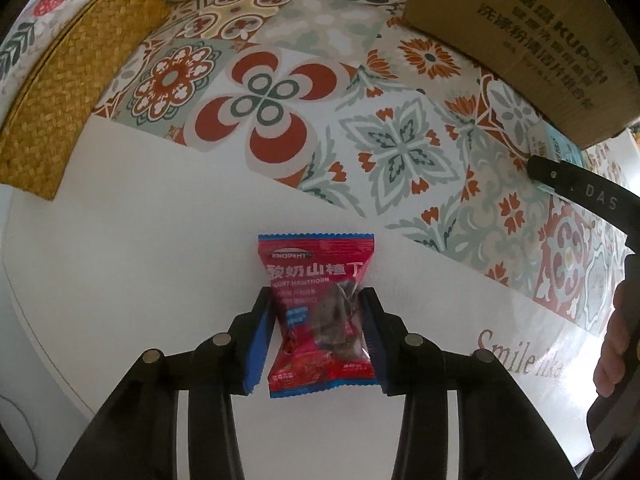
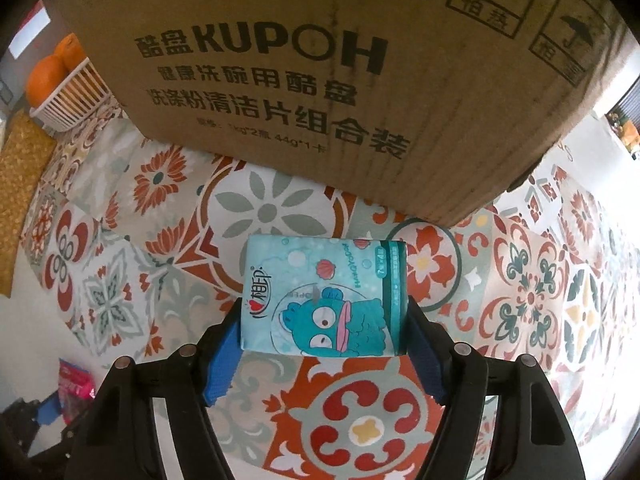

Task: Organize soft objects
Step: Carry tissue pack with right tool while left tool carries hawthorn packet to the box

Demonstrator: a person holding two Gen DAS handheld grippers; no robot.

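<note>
In front of the cardboard box (image 2: 320,80), near its lower edge, my right gripper (image 2: 324,340) has its fingers (image 2: 222,354) pressed against both sides of the teal tissue pack (image 2: 324,300), over the patterned counter (image 2: 520,292). Well left of the box, my left gripper (image 1: 316,340) has its fingers (image 1: 258,344) closed on the red hawthorn snack packet (image 1: 318,312), which is pinched at its middle, over a white part of the counter. A white slatted basket (image 2: 76,96) with oranges (image 2: 46,78) stands beside the box's left end.
</note>
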